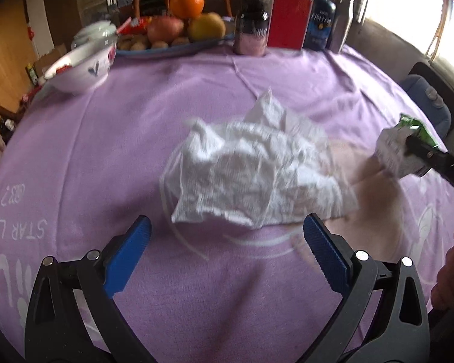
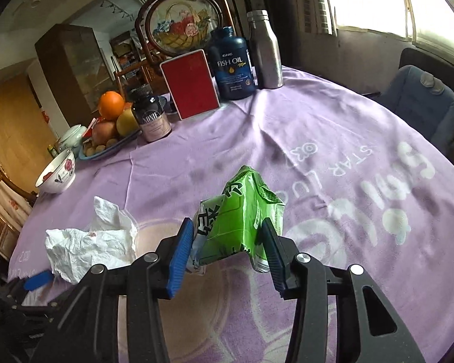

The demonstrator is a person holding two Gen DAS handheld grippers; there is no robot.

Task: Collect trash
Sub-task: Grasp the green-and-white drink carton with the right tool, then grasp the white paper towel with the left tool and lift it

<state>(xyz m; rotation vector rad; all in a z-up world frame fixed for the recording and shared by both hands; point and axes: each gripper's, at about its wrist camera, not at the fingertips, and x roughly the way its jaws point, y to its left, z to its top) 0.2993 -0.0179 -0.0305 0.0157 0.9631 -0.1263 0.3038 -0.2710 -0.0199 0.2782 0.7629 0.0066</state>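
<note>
A crumpled white tissue (image 1: 251,169) lies in the middle of the purple tablecloth (image 1: 106,151), just beyond my left gripper (image 1: 227,220). That gripper is open, its blue pads wide apart on either side of the tissue's near edge, with nothing held. In the right wrist view the same tissue (image 2: 87,245) sits to the left. My right gripper (image 2: 226,225) is shut on a squashed green and white drink carton (image 2: 239,220), both pads pressing its sides. From the left wrist view the carton (image 1: 393,151) shows at the right, held slightly off the cloth.
At the table's far edge stand a flowered bowl (image 1: 81,63), a fruit tray (image 1: 178,30), a dark jar (image 1: 251,30), a red box (image 1: 289,19), a blue fish-oil bottle (image 2: 231,63) and a steel bottle (image 2: 264,51). A blue-cushioned chair (image 2: 420,103) stands at the right. A hand (image 1: 451,272) shows at the edge.
</note>
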